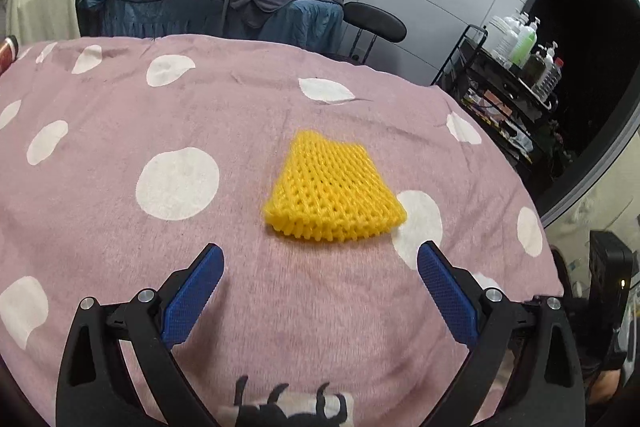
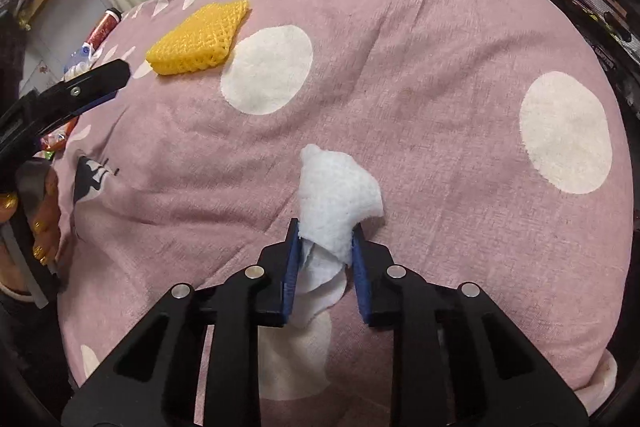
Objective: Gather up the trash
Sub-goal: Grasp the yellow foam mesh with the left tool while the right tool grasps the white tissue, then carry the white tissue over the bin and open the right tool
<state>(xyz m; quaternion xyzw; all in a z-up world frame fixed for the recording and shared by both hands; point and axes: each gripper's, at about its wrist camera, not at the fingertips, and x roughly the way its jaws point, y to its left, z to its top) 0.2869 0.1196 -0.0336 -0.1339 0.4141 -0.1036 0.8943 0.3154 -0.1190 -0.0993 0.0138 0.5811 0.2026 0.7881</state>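
Right hand-held gripper [image 2: 325, 241] clenched on crumpled white foam wrap [image 2: 336, 199], left hand-held gripper [image 1: 320, 259] spread wide, just short of flat yellow foam net [image 1: 330, 189], mid-bed on fuzzy pink polka-dot blanket [image 1: 120, 115], open space around it.

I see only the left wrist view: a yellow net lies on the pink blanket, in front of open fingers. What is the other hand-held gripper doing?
Observer: The right hand-held gripper is shut on a white tissue.
Operator: Is the tissue lifted or on the blanket?
Observer: I cannot tell; it sticks out past the fingertips, close over the blanket.
Operator: From that side, where is the yellow net?
Observer: The net lies far to the left, beside a white dot, and the left hand-held gripper has one finger short of it, not touching.
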